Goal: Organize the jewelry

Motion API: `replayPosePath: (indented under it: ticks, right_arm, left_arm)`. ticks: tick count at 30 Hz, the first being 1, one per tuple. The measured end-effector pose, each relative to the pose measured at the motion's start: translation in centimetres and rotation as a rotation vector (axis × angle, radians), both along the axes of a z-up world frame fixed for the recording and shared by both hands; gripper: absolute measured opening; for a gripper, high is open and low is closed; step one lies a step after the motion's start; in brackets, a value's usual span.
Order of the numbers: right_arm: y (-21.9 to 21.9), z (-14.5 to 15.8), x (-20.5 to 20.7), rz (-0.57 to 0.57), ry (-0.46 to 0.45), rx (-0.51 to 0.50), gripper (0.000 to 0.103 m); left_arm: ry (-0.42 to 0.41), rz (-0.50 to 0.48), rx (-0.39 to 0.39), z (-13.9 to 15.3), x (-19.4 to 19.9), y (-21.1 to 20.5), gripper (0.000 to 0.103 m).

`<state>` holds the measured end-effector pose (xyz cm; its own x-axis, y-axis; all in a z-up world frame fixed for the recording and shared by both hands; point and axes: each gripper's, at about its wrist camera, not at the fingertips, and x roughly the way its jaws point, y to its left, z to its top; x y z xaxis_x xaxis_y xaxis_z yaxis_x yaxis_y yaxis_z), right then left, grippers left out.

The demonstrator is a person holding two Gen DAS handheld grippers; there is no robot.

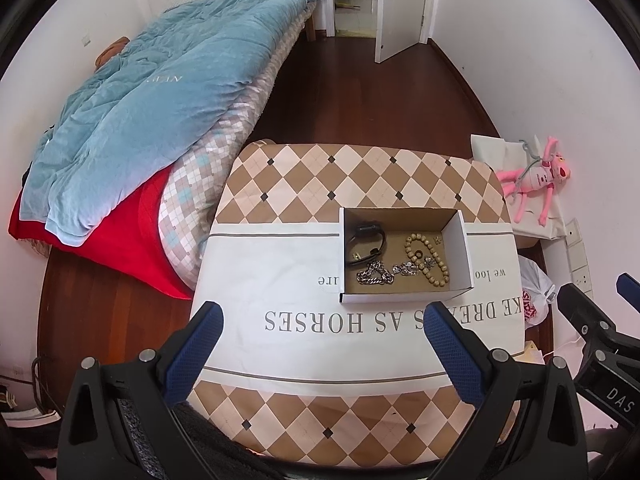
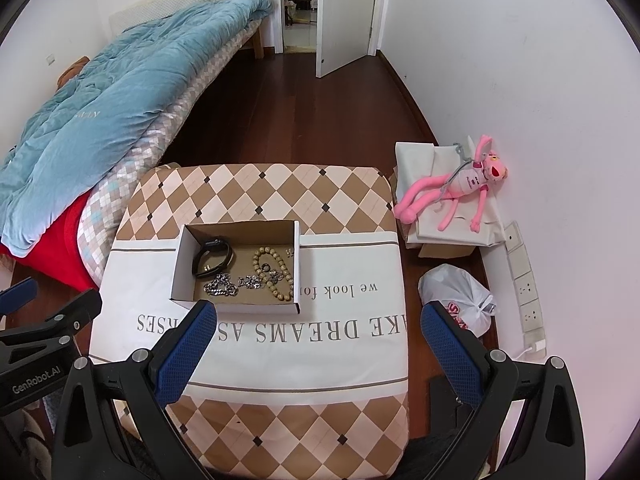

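Observation:
A shallow white cardboard box (image 1: 460, 252) (image 2: 182, 264) sits on a table covered with a diamond-pattern cloth (image 1: 280, 320) (image 2: 320, 320). Inside lie a black watch (image 1: 366, 240) (image 2: 214, 260), a silver chain (image 1: 376, 274) (image 2: 222, 286), a wooden bead bracelet (image 1: 426, 256) (image 2: 276, 276) and small silver pieces (image 1: 408, 268) (image 2: 250, 282). My left gripper (image 1: 322, 320) is open and empty, held above the table's near side. My right gripper (image 2: 318, 318) is open and empty, to the right of the left one.
A bed with a blue quilt (image 1: 160, 100) (image 2: 100, 108) stands left of the table. A pink plush toy (image 1: 536, 180) (image 2: 460, 188) lies on boxes at the right wall. A white plastic bag (image 2: 460, 296) sits on the dark wood floor.

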<state>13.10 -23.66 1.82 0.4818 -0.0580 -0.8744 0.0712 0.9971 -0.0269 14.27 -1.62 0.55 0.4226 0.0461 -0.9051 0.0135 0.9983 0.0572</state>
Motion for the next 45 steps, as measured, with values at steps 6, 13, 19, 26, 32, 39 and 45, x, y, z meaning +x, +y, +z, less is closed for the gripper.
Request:
replayPosePath:
  ticks: [6,13,19,26,32,39,45]
  right_arm:
    - [0.32,-0.24,-0.14,-0.001,0.001,0.004,0.103]
    - [0.47,-0.33,-0.21,-0.001,0.002,0.004,0.103]
    - [0.52,-0.37,-0.26,-0.001,-0.001,0.003,0.103]
    - [0.45,-0.24,-0.18,0.001,0.001,0.003,0.103]
    - [0.45,-0.2,-0.18,-0.001,0.0,0.005,0.103]
    - [0.43,-0.18,-0.18,0.0,0.001,0.005,0.103]
    - [0.52,-0.23,-0.28,0.0,0.002,0.001,0.103]
  left_arm:
    - [0.0,0.0,-0.001,0.04,-0.06,0.11,0.102]
    - [-0.009,-0.005,-0.002,0.2,-0.14,-0.01,0.102]
    - [-0.012,-0.003,-0.006,0.46,-0.16,-0.17,0.102]
    - [-0.018,-0.004,-0.009,0.84,-0.14,-0.31,0.102]
    - [-0.02,-0.006,-0.012,0.86,-0.19,-0.25,0.102]
    - [-0.021,-0.006,-0.014,0.92,-0.19,-0.33,0.102]
    - [-0.02,-0.005,-0.014,0.92,-0.24,-0.36,0.102]
